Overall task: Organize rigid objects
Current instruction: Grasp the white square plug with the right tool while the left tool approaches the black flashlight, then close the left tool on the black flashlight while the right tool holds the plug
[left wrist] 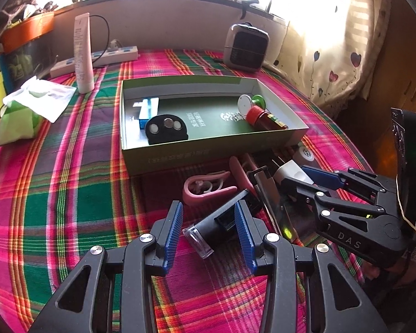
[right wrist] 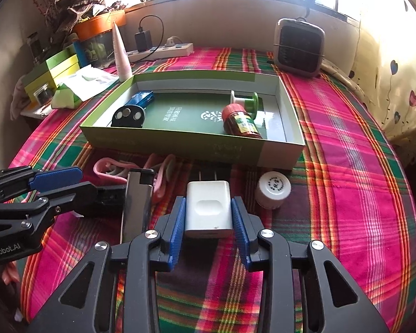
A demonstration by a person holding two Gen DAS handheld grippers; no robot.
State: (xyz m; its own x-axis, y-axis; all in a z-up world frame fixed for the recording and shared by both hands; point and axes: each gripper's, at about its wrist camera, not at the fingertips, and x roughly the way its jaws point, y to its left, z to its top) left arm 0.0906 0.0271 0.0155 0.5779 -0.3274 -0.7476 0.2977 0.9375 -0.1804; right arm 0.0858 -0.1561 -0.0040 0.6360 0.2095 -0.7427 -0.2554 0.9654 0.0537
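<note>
Lettering: "DAS" on the right gripper (left wrist: pixel 296 179) body, "GenRobot.AI" (first letter cut off) on the left gripper (right wrist: pixel 65 183) body; white characters printed on the green box (right wrist: pixel 277 152) floor are too small to read. Count: one shallow cardboard box at 12 o'clock on the plaid-clothed desk (right wrist: pixel 346 166) holding four items, namely a blue pack (right wrist: pixel 141 98), a black round-ended piece with three metal discs (right wrist: pixel 129 116), a green-and-white spool (right wrist: pixel 245 101) and a red-capped brown bottle (right wrist: pixel 240 123). Before the box lie loose items: one smooth white plug adapter (right wrist: pixel 209 208) grasped flank-to-flank by the right gripper's ribbed blue pads, one black cylinder with a clear tip (left wrist: pixel 208 229) lying untouched between the released left gripper's pads, one white ribbed cap (right wrist: pixel 273 190) at the adapter's 2 o'clock, one flat metal bar (right wrist: pixel 137 205) and pink loops (right wrist: pixel 111 168).
</note>
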